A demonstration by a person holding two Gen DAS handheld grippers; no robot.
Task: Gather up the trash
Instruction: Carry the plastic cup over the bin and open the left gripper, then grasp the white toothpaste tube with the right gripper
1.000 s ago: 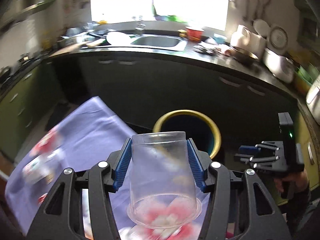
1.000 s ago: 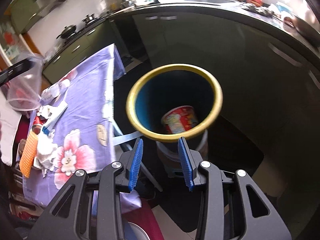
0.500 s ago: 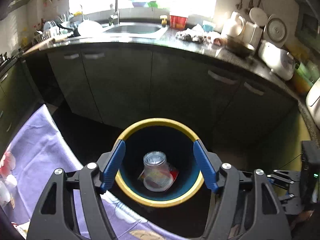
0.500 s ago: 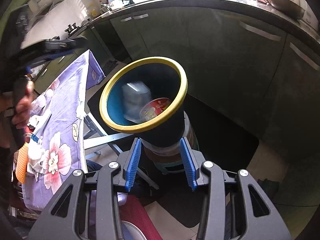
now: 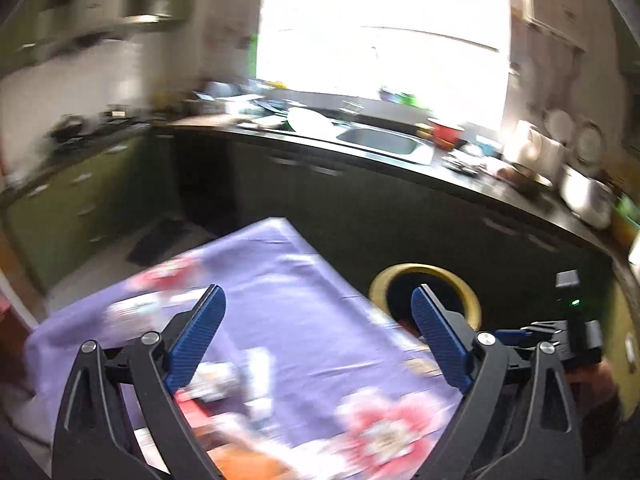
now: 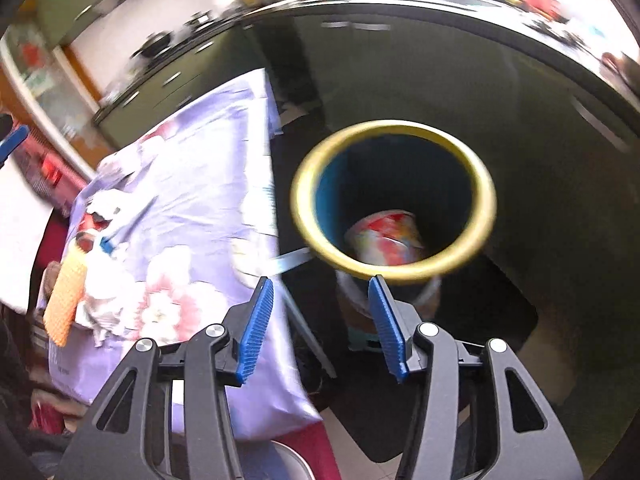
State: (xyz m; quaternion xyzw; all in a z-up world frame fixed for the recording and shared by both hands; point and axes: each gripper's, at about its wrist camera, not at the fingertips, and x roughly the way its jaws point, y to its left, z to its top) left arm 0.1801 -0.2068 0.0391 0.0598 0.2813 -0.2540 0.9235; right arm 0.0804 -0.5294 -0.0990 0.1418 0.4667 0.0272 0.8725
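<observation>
Looking along the left gripper [image 5: 316, 294], found its jaws far apart and opening wider, with nothing between the blue pads. Pointed out over a table under a purple flowered cloth [image 5: 300, 300]. Made out blurred scraps [image 5: 224, 376] on the cloth just below the left pad: white, red and orange bits, too smeared to name. Saw the bin [image 5: 424, 270], yellow-rimmed, just past the table's right edge and in front of dark cupboards, its mouth partly hidden by the right pad. Could not see into it from here. Caught a hand [image 5: 592, 384] on a black handle at the lower right. Noted a sink [image 5: 384, 142] and a red cup [image 5: 446, 132] on the counter under a bright window.

Turning to the right wrist view, found the right gripper [image 6: 320, 280] about half open and opening, empty, held just short of the bin's near rim and touching nothing. Looked straight down into the blue inside of the bin: a red and white noodle cup [image 6: 386, 236] lay at the bottom. Could not tell through the blur whether anything else lay with it. Spotted, to the left on the cloth, crumpled white paper [image 6: 108, 204] and an orange ribbed piece [image 6: 66, 292] near the table's near edge, well apart from the bin.
</observation>
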